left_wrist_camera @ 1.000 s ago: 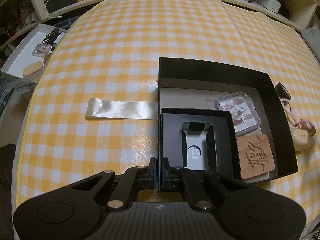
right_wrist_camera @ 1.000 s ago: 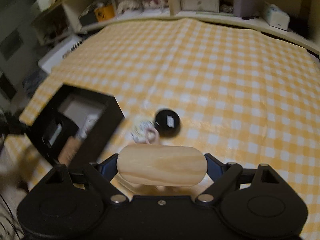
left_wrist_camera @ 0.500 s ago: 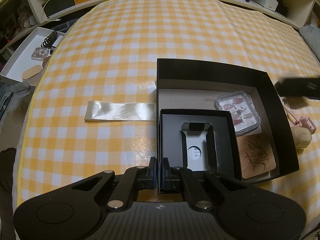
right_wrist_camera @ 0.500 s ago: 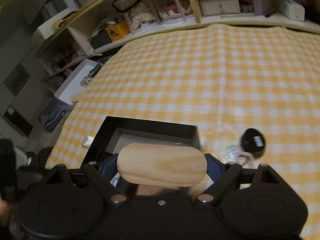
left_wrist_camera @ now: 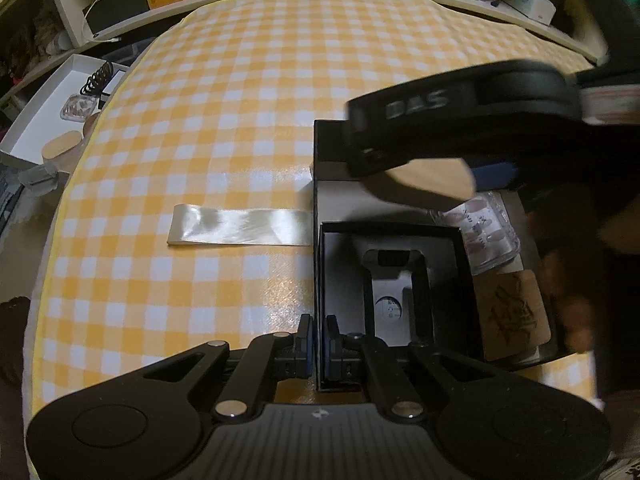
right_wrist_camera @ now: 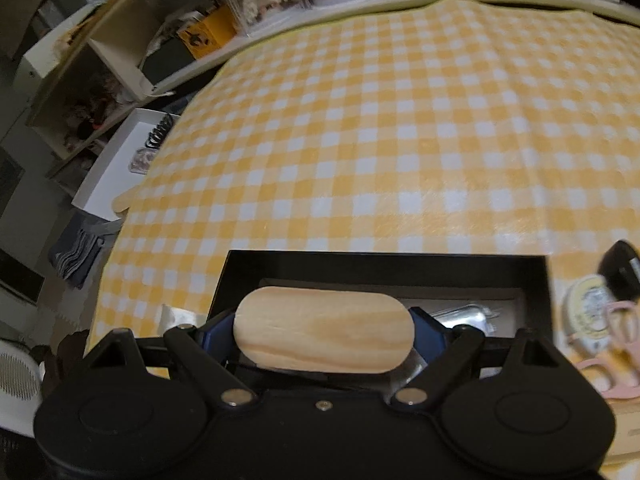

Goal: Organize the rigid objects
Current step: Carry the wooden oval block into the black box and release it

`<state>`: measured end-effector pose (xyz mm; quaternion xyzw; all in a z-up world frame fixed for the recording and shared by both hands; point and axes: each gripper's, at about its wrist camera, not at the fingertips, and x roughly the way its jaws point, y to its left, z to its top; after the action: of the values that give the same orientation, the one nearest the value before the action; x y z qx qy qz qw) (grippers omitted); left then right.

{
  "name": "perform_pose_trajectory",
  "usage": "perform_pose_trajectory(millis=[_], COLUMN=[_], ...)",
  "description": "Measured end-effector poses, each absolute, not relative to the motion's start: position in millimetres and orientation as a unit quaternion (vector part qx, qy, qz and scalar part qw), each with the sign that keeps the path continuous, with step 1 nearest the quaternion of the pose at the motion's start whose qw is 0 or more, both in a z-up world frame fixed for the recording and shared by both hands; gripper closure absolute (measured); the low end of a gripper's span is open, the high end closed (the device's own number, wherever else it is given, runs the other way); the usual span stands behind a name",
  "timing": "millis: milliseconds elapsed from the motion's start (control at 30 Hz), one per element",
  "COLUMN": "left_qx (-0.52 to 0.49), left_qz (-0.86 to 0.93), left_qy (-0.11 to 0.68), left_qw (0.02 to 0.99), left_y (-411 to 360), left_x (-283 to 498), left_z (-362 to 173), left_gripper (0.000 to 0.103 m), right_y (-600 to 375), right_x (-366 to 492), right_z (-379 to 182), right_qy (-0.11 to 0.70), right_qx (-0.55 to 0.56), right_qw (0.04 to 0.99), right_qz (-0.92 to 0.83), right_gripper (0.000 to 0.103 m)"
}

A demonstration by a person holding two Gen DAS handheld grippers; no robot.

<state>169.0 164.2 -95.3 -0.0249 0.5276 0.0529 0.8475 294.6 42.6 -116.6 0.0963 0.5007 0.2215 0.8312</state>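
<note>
In the left wrist view my left gripper [left_wrist_camera: 319,344] is shut on the near left wall of a large black box [left_wrist_camera: 317,200]. Inside the large black box sit a smaller black box [left_wrist_camera: 400,280], a clear nail case [left_wrist_camera: 486,236] and a square engraved wooden piece [left_wrist_camera: 512,312]. My right gripper [right_wrist_camera: 324,330] is shut on an oval wooden block [right_wrist_camera: 324,336], held by its two ends. The right gripper [left_wrist_camera: 434,178] hangs over the box's far half. The far wall of the box [right_wrist_camera: 384,266] lies just beyond the block.
A shiny ribbon strip [left_wrist_camera: 240,226] lies on the yellow checked cloth left of the box. To the box's right are a black round item [right_wrist_camera: 620,268], a round tin [right_wrist_camera: 586,300] and pink scissors [right_wrist_camera: 616,352]. A white tray [left_wrist_camera: 48,112] sits beyond the table's left edge.
My right gripper has carried the wooden block leftward from near the black round item to above the black box, coming into the left wrist view. The left gripper has stayed put.
</note>
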Motion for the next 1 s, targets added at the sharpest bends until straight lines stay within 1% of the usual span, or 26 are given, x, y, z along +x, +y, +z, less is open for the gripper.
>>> perform_pose_trajectory(millis=[167,200,267,467,567,1000], left_qx=[-0.028,-0.028,-0.025,-0.023,-0.022,-0.031], left_qz=[0.053,0.053,0.053,0.054,0.055,0.063], left_qy=[0.527,0.528,0.529,0.529,0.529,0.529], left_qw=[0.847,0.847,0.847,0.847,0.846,0.846], left_y=[168.3,169.0,168.2,165.1,164.6,164.1], left_x=[168.7,168.8,169.8,171.4,171.6,172.4], left_z=[-94.8,-94.9,-95.1,-96.4,-96.6,-95.7], left_gripper=[0.098,0.098,0.098,0.098,0.098,0.098], right_y=[56.0,57.6,57.6,46.9,39.1,14.8], right_x=[300.4,300.3,299.2,294.1,287.0,260.0], right_z=[-128.5,-128.9,-128.7,-128.8,-125.4,-90.9], right_qy=[0.503,0.502,0.501,0.508,0.504,0.471], right_qx=[0.109,0.107,0.101,0.1,0.095,0.089], right_qw=[0.825,0.827,0.829,0.825,0.826,0.843], right_qz=[0.234,0.229,0.227,0.226,0.232,0.245], right_gripper=[0.013,0.009,0.004,0.004,0.0,0.0])
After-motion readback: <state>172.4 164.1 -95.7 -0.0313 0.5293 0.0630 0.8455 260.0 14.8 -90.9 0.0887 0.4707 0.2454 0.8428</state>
